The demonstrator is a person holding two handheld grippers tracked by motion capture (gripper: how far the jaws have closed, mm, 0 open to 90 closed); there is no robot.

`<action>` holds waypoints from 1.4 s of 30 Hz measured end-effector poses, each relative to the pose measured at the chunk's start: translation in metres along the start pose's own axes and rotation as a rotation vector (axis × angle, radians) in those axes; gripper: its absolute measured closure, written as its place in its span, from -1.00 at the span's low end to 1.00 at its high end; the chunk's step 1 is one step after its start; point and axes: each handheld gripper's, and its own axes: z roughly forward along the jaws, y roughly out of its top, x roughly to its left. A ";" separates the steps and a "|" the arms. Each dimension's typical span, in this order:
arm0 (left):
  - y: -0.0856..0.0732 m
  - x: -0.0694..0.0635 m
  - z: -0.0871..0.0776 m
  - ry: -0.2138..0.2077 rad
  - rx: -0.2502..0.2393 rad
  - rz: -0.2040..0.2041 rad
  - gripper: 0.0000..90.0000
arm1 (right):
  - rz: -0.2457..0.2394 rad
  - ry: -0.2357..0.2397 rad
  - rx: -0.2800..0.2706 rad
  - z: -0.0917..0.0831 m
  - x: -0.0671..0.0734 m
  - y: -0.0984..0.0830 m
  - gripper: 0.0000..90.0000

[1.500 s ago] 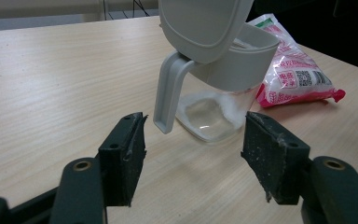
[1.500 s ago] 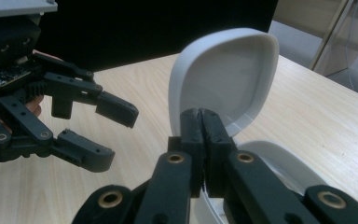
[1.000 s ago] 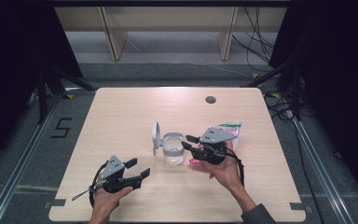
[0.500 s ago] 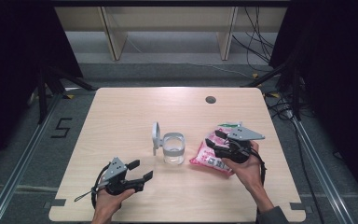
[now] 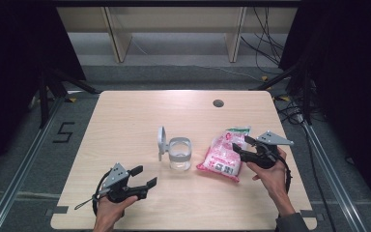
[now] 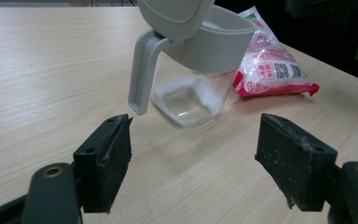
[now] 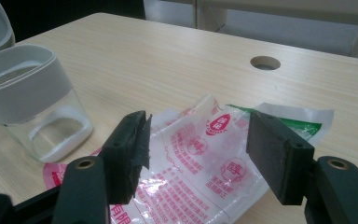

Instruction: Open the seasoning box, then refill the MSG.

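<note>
A clear jar [image 5: 179, 153] with a grey rim stands mid-table, its hinged lid [image 5: 161, 141] flipped up, and a little white powder lies in its bottom [image 6: 191, 88]. To its right a pink and white bag [image 5: 222, 155] lies flat on the table. My right gripper [image 5: 241, 145] hovers over the bag's right end. Its jaws have just been opening, and the bag [image 7: 200, 158] lies below them with the pads off it. My left gripper [image 5: 145, 176] rests at the front left, pointing at the jar. Its jaws have just widened a little, with nothing between them [image 6: 193, 158].
A round cable hole [image 5: 218, 103] sits near the table's far edge. Wooden shelf legs [image 5: 118, 34] stand on the floor beyond it. Bare tabletop [image 5: 125, 125] spreads left of the jar and behind it. The right forearm lies along the front right corner.
My right gripper carried the bag from the jar's mouth to the right, laid it on the table and opened its jaws. The left hand stayed put.
</note>
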 end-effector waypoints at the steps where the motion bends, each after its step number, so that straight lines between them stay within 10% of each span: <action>1: 0.000 0.000 0.000 0.000 0.000 0.000 -0.43 | 0.004 0.008 -0.006 0.000 -0.002 0.000 -0.14; 22: -0.001 -0.019 0.009 -0.014 0.048 0.019 -0.41 | 0.123 -0.009 0.064 0.010 -0.015 -0.019 -0.27; 30: -0.001 -0.021 0.009 -0.009 0.050 0.028 -0.41 | 0.075 -0.029 0.070 0.012 -0.024 -0.024 -0.34; 32: -0.002 -0.023 0.011 -0.011 0.054 0.018 -0.41 | 0.155 -0.026 0.092 0.011 -0.024 -0.026 -0.35; 42: -0.001 -0.023 0.010 -0.016 0.055 0.039 -0.41 | 0.140 0.006 0.116 0.032 -0.033 -0.035 -0.30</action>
